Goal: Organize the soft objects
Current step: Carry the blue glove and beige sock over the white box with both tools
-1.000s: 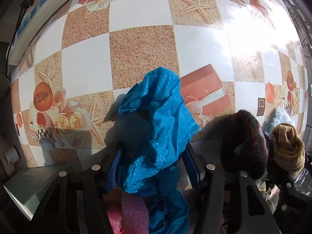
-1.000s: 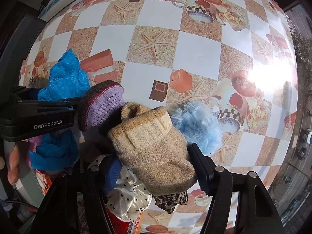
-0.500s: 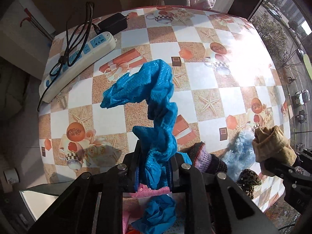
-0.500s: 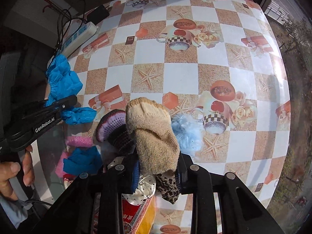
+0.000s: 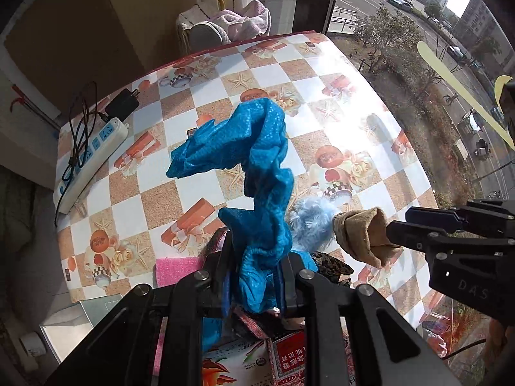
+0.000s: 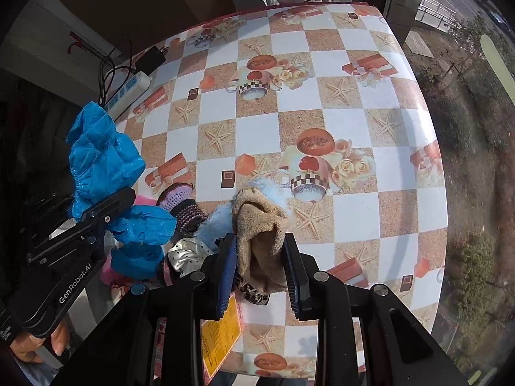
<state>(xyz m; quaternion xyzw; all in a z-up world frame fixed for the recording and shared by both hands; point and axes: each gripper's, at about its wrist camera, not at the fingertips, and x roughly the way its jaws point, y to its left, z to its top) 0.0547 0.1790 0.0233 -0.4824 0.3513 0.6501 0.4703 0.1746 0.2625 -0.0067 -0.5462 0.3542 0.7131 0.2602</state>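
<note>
**Both grippers clamped on soft items above the pile**

The left gripper (image 5: 254,284) has its jaws pressed together on a blue crinkled cloth (image 5: 257,173), which rises in a twisted column ahead of the jaws and flops to their left at the top. The right gripper (image 6: 260,268) has its jaws clamped on a tan knit sock (image 6: 260,225), bunched between the blue pads with its cuff ahead of the jaws.

Just beyond and below both sets of jaws lies a heap: a light-blue fluffy piece (image 5: 310,222), a purple knit item (image 6: 178,197), a polka-dot fabric (image 6: 185,251), a leopard-print scrap (image 5: 331,265) and a pink sponge-like piece (image 5: 177,265).

Further ahead, the checkered surface (image 6: 354,209) stretches out. A white power strip (image 5: 91,157) with black cables lies far to the left of the left jaws.
</note>
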